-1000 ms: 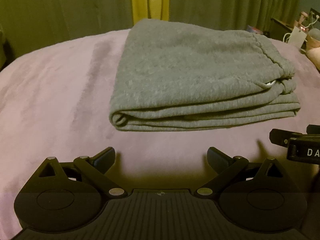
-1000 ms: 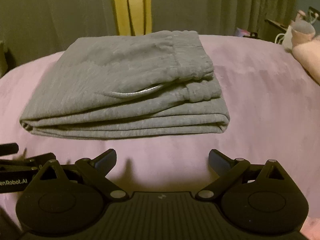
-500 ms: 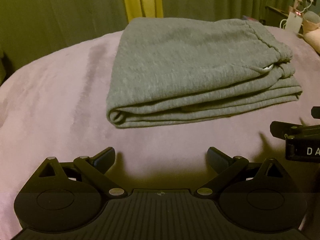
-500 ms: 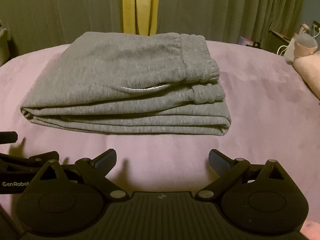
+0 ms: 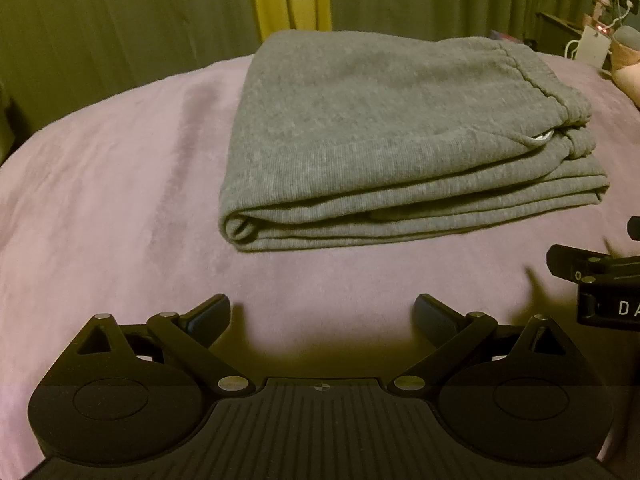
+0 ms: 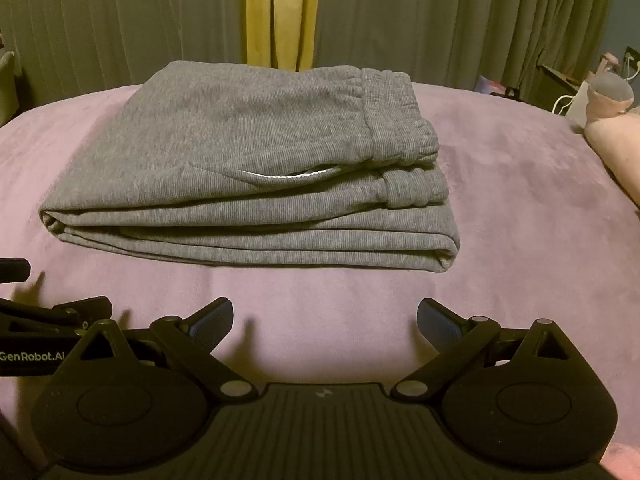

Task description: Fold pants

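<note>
Both grippers, left (image 5: 322, 316) and right (image 6: 325, 320), were spread wide, holding nothing, just short of the pants (image 6: 256, 168). The pants lay as a compact stack mid-bed (image 5: 100, 200), nearer its far edge. Judged folding done; next, only pull away. Grey ribbed knit, gathered waistband (image 6: 396, 120) on top, rounded fold edges; plush mauve cover.

Right tool (image 5: 600, 280) cut off by frame edge; nightstand clutter (image 5: 600, 36) too small to identify.

Folded grey pants (image 5: 392, 140) lie on the pink bedspread (image 5: 112, 184) beyond the left gripper (image 5: 322, 316), fingers (image 5: 210, 314) spread.
</note>
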